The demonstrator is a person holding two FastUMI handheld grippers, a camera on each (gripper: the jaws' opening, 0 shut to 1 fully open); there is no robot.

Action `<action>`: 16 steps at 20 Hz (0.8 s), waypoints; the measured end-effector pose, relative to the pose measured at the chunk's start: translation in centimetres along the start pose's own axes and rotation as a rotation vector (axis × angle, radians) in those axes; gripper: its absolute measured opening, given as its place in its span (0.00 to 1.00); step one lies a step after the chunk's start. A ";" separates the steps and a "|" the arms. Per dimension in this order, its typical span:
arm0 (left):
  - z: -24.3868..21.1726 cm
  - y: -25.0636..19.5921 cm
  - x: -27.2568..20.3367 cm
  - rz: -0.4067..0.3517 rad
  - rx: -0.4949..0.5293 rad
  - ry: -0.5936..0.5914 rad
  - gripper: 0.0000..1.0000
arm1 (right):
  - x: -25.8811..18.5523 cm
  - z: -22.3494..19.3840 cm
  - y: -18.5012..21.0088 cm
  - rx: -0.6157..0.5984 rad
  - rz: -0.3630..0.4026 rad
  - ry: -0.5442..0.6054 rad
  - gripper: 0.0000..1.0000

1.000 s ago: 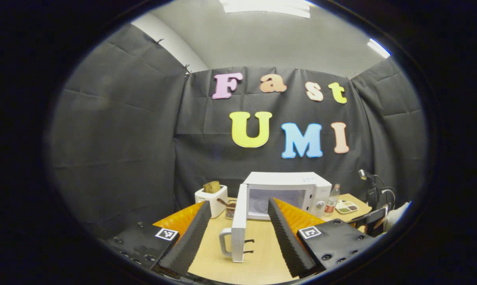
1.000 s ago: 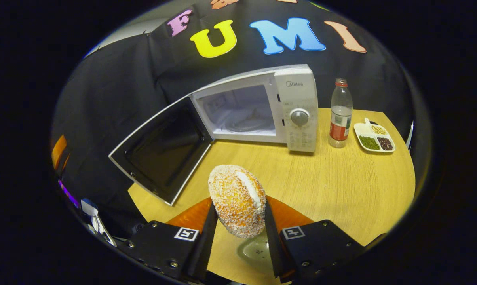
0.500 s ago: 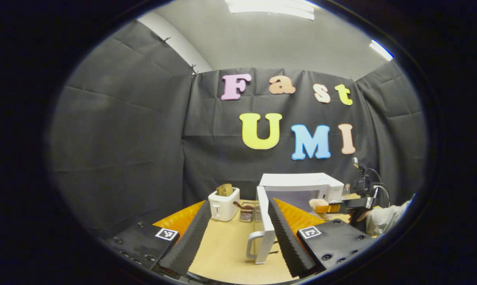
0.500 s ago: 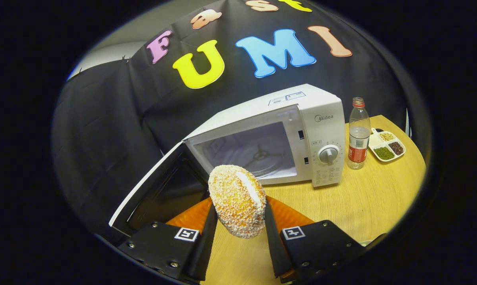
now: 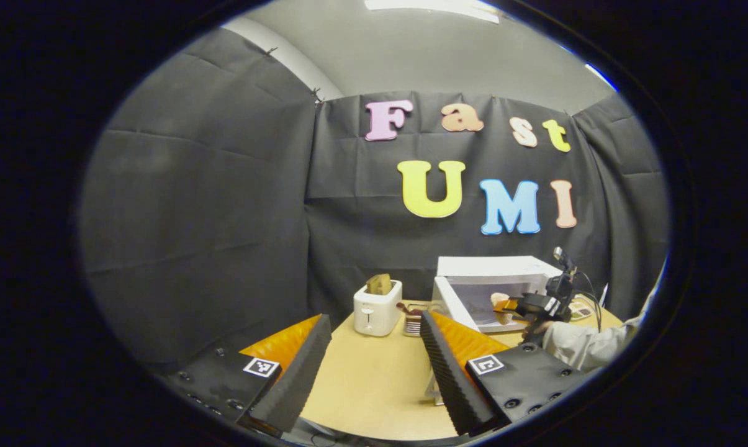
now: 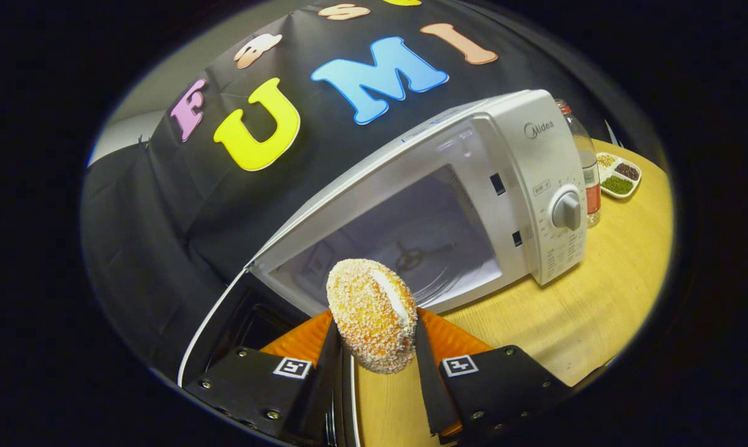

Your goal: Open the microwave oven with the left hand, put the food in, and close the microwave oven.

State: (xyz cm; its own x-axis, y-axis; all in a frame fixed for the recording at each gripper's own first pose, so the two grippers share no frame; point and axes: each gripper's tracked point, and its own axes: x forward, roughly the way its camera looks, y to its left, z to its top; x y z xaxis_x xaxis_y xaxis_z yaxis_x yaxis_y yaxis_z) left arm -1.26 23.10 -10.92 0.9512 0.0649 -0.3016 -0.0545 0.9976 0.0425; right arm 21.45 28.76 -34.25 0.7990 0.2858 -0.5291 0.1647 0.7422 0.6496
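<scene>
The white microwave [image 6: 522, 161] stands with its door [image 6: 225, 323] swung wide to the left and its cavity with the glass turntable [image 6: 411, 261] showing. My right gripper [image 6: 375, 326] is shut on a crumb-coated bun [image 6: 374, 304] just in front of the cavity's opening. In the left gripper view the microwave [image 5: 498, 267] is at the right with its door [image 5: 454, 304] open, and the right gripper [image 5: 522, 305] holds the bun [image 5: 501, 301] at the opening. My left gripper [image 5: 374, 321] stands open over the table, away from the door, nothing between its fingers.
A white toaster [image 5: 377, 307] with bread in it and a small rack [image 5: 411, 313] stand left of the microwave. A water bottle [image 6: 588, 180] and a divided dish of beans [image 6: 619, 177] sit to its right on the wooden table [image 6: 566, 316]. A sleeve [image 5: 585, 347] shows at right.
My right gripper carried the bun forward from over the table up to the microwave's opening. My left gripper shifted left, so the door's handle has left the space between its fingers.
</scene>
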 end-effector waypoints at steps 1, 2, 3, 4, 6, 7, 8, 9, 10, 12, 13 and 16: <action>-0.4 0.4 0.2 0.006 0.005 0.012 0.95 | 1.1 -0.3 0.2 0.042 -0.002 -0.007 0.62; -0.8 0.7 0.4 0.010 0.007 0.023 0.94 | 2.0 -0.5 0.2 0.075 -0.010 -0.016 0.62; -1.2 1.0 0.6 0.015 0.007 0.034 0.94 | 2.9 -0.6 0.2 0.099 -0.022 -0.027 0.61; -1.3 1.3 0.7 0.019 0.008 0.042 0.94 | 3.8 -0.6 0.1 0.119 -0.036 -0.038 0.61; -2.0 1.8 1.0 0.027 0.005 0.057 0.95 | 5.7 -0.6 -0.8 0.149 -0.082 -0.055 0.61; -2.2 2.0 1.2 0.030 0.002 0.066 0.95 | 6.6 -0.7 -1.4 0.165 -0.108 -0.058 0.65; -2.9 2.3 1.4 0.034 -0.001 0.078 0.95 | 7.4 -0.6 -1.8 0.183 -0.123 -0.060 0.65; -3.3 2.5 1.6 0.039 -0.004 0.088 0.95 | 8.2 -0.8 -2.1 0.201 -0.138 -0.062 0.65; -3.4 2.6 1.8 0.041 -0.007 0.095 0.94 | 8.9 -0.6 -2.3 0.216 -0.148 -0.063 0.65; -3.7 3.0 2.2 0.053 -0.015 0.103 0.95 | 10.0 -0.4 -2.5 0.262 -0.157 -0.066 0.65; -3.9 3.3 2.1 0.057 -0.020 0.107 0.94 | 10.6 -0.3 -2.3 0.290 -0.163 -0.065 0.65; -4.2 4.0 2.0 0.073 -0.021 0.111 0.95 | 11.7 0.0 -2.8 0.321 -0.183 -0.081 0.65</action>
State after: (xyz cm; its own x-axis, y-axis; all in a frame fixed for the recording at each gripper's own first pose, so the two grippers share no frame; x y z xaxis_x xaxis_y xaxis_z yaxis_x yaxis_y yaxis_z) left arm -0.84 27.30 -15.34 0.9050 0.1382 -0.4024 -0.1295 0.9904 0.0490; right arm 30.31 29.97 -42.26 0.7804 0.1078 -0.6159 0.4716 0.5454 0.6929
